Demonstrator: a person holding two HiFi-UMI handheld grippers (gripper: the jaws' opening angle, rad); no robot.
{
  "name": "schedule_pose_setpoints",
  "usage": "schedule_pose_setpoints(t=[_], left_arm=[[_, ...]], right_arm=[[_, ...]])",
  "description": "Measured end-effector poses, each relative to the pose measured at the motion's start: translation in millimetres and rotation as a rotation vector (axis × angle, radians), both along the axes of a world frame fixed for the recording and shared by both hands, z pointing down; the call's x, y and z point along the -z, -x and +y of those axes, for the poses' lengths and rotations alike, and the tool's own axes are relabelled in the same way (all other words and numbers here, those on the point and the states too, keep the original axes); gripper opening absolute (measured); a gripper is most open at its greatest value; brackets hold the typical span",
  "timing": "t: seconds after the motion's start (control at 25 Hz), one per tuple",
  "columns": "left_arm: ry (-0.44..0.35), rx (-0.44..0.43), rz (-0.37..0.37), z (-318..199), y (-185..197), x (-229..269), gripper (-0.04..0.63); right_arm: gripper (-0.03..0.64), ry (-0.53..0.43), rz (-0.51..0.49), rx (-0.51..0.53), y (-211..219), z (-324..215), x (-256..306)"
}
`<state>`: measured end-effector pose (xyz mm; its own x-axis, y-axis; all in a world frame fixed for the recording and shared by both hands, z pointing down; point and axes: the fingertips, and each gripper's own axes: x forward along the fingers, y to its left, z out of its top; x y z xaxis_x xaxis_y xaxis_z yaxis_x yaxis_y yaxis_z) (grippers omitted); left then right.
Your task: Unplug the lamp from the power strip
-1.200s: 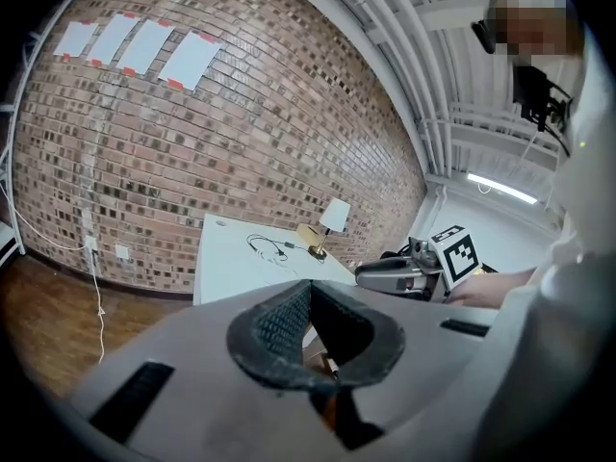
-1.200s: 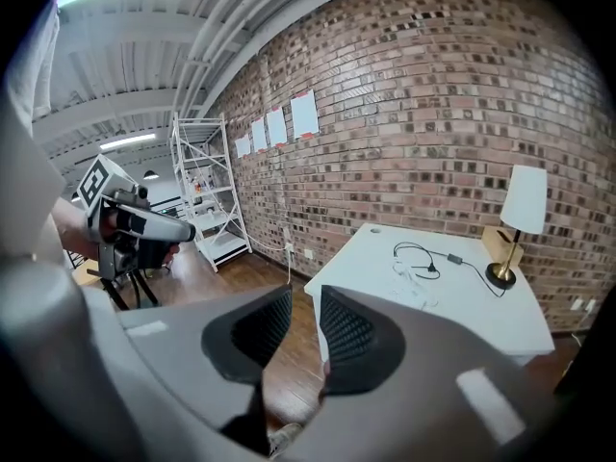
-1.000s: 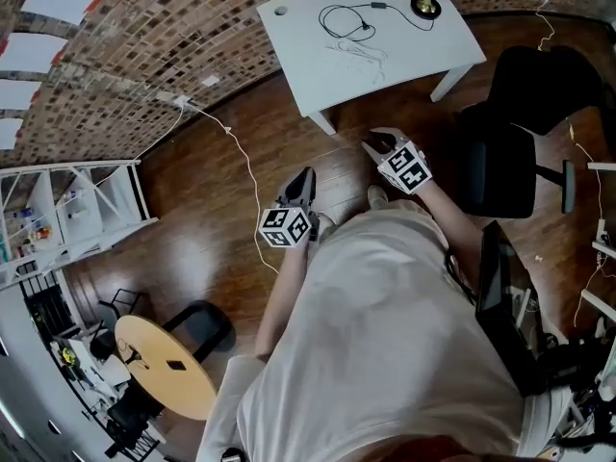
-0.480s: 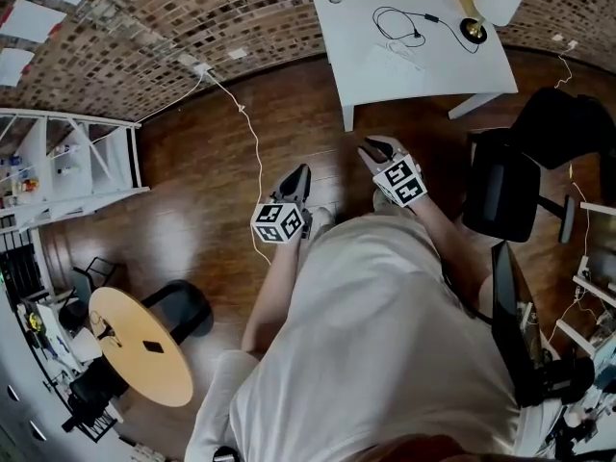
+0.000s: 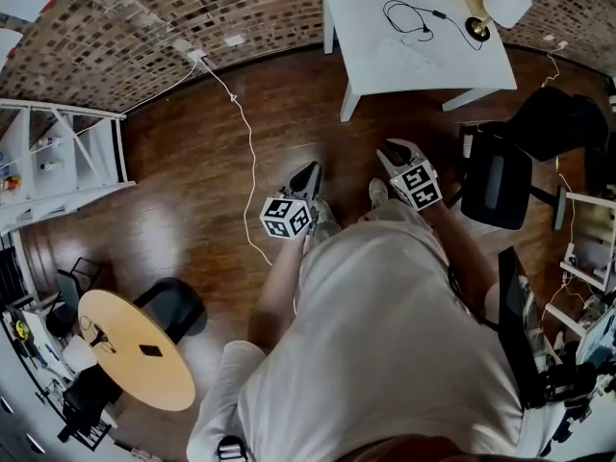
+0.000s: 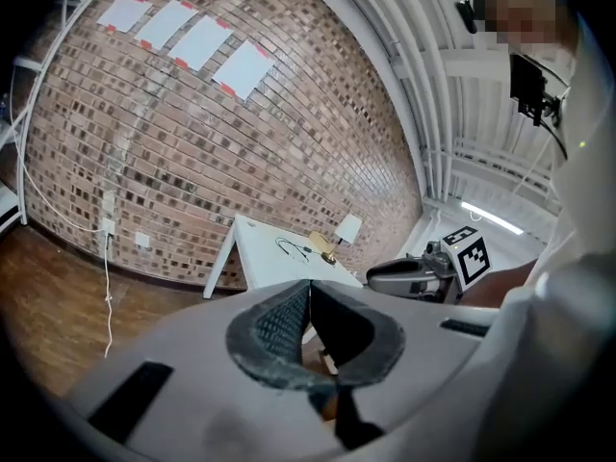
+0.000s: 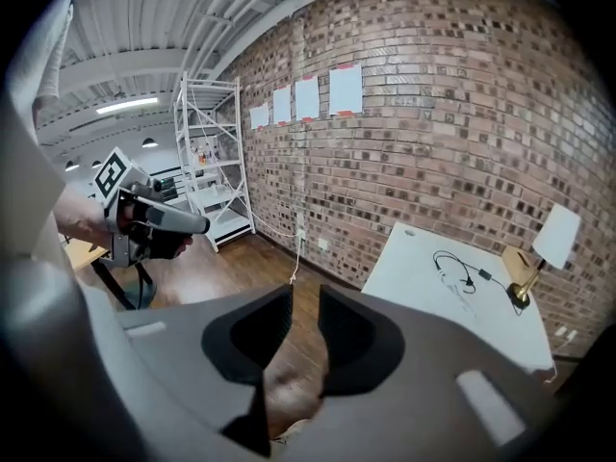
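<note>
Jaws of your right gripper [image 7: 305, 301] stood slightly apart, nothing between them. Your left gripper [image 6: 310, 295] had its ribbed pads together, also empty. Both pointed across the wood floor [image 5: 221, 210] toward the white table [image 5: 404, 65], the right one nearer. At the table's far right corner stood the lamp [image 5: 489, 12], brass-based and white-shaded. Its thin black cord [image 5: 409, 22] looped leftward over the smooth top. I could make out no power strip.

Left tongs [image 5: 309, 167] closed; right tongs [image 5: 393, 147] slightly apart.

Glossy wood floor [image 5: 192, 191], rough brick wall [image 5: 192, 8] — smooth matt white table [image 5: 375, 61], shiny brassy lamp base [image 5: 475, 29]
</note>
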<state>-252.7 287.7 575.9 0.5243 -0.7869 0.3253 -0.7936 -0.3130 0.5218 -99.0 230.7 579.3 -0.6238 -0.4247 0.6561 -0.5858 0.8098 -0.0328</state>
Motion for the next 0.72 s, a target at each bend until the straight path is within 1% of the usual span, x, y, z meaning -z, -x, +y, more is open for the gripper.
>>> schedule_pose_setpoints(t=[0.08, 0.2, 0.32, 0.48, 0.6, 0.72], left_arm=[[-0.001, -0.045, 0.009, 2, -2, -3, 0.002], [-0.003, -0.108, 0.000, 6, -5, -7, 0.002], [0.000, -0.141, -0.018, 5, -8, -15, 0.003], [0.023, -0.122, -0.058, 3, -7, -20, 0.002], [0.004, -0.092, -0.086, -10, -11, -4, 0.003], [-0.021, -0.065, -0.114, -27, -21, 12, 0.003]], right_arm=[[0.077, 0.002, 0.013, -0.021, 0, 5, 0], [0.077, -0.005, 0.017, -0.060, -5, 11, 0], [0.077, -0.021, 0.004, -0.094, -15, 12, 2], [0.057, -0.010, -0.024, -0.130, -34, 12, -7], [0.058, -0.009, -0.034, -0.133, -48, -4, -10], [0.060, -0.042, -0.048, -0.143, -62, -32, -4]])
